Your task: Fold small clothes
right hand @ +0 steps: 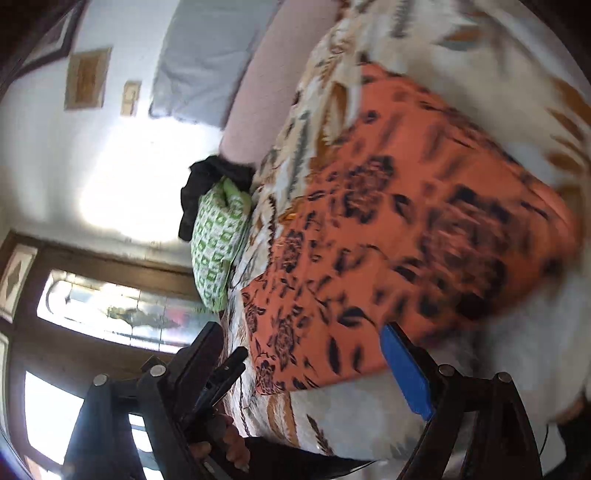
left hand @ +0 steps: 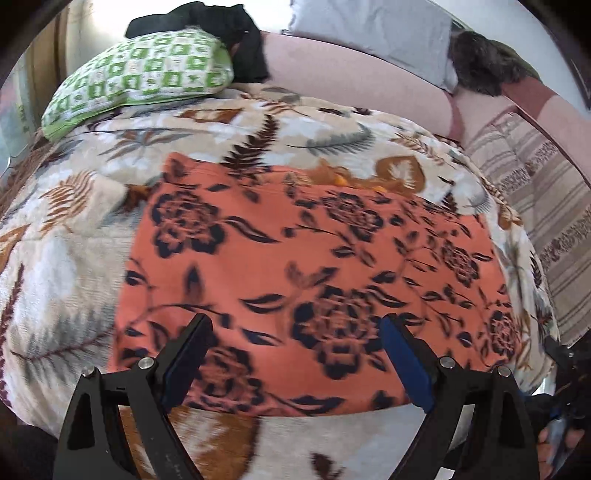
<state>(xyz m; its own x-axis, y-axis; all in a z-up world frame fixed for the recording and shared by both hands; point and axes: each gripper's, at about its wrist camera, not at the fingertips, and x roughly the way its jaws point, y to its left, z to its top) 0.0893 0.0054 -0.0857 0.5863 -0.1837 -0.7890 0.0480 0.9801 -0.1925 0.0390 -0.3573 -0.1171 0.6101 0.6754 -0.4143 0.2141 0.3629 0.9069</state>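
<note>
An orange garment with dark flower print point(left hand: 314, 266) lies spread flat on a leaf-patterned blanket point(left hand: 74, 266) on the bed. My left gripper point(left hand: 295, 354) is open and empty, just above the garment's near edge. In the right wrist view the picture is rolled sideways and blurred; the same garment point(right hand: 406, 229) lies on the blanket point(right hand: 351, 417). My right gripper point(right hand: 299, 350) is open and empty, hovering over the garment's near corner. The other gripper point(right hand: 221, 373) shows beside its left finger.
A green-and-white checked pillow point(left hand: 140, 77) with a black cloth point(left hand: 229, 33) sits at the bed's far left. A pink bolster point(left hand: 351, 77), grey pillow point(left hand: 373, 29) and striped cover point(left hand: 535, 206) lie at the back and right. A window point(right hand: 110, 306) is beside the bed.
</note>
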